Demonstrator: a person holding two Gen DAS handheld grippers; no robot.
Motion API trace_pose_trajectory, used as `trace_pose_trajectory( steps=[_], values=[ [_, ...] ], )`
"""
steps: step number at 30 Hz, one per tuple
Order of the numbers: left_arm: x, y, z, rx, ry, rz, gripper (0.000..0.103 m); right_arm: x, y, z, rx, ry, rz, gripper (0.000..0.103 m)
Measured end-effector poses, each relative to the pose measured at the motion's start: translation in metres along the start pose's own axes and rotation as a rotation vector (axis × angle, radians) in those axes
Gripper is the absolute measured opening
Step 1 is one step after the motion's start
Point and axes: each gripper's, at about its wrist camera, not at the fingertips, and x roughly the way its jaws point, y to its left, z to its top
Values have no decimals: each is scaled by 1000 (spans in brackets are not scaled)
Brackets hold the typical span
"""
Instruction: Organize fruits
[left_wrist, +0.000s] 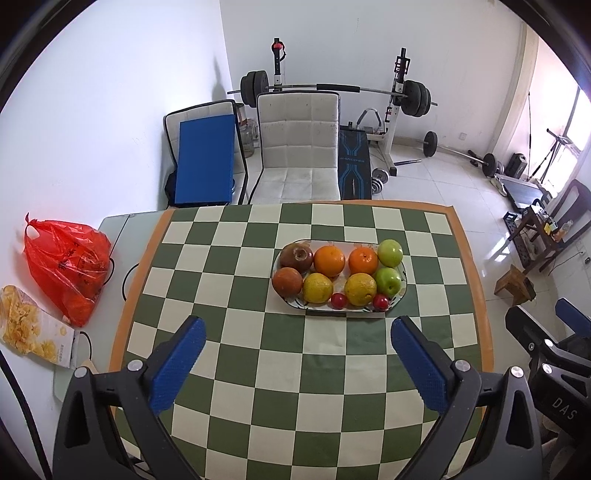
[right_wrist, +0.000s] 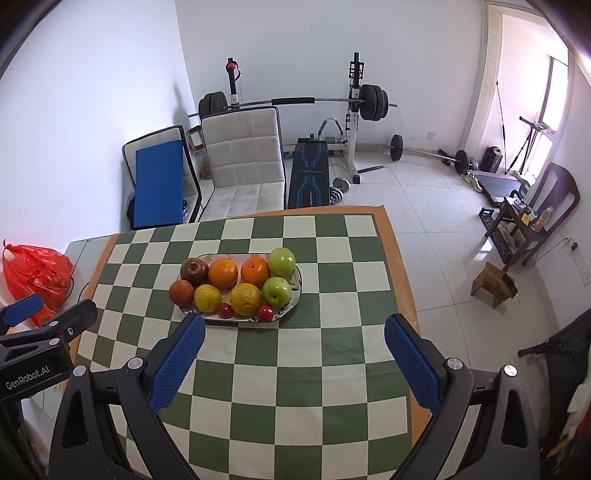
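Both grippers hang above the near part of the checkered tablecloth (left_wrist: 295, 369), each empty with its blue-padded fingers spread wide: the left gripper (left_wrist: 298, 362) looks straight at the fruit, and the right gripper (right_wrist: 294, 360) views it from further right, with the fruit off to its left.

Beyond the fingertips, an oval patterned plate (left_wrist: 400, 291) sits on the cloth and holds all the fruit in rows. Nearest are two small red fruits (left_wrist: 338, 301), each tucked against a yellow citrus (left_wrist: 360, 289). The front row runs from a reddish-brown apple (left_wrist: 287, 281) on the left through two yellow citrus to a green apple (left_wrist: 387, 279) on the right. Behind stand a dark, bruised-looking apple (left_wrist: 296, 256), two oranges (left_wrist: 329, 260) and a second green apple (left_wrist: 390, 252).

Left of the cloth lie a snack box (left_wrist: 33, 328) and a red plastic bag (left_wrist: 66, 269). Past the table's far edge stands a white padded chair (left_wrist: 299, 147), with a barbell rack (left_wrist: 397, 85) against the wall.
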Motion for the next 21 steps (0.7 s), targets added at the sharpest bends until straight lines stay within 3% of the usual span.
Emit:
trace_pose_trajectory(
  steps=[21],
  values=[
    [17,-10,4,8,23,11,103,27,-12,5,-13,27,6,100]
  ],
)
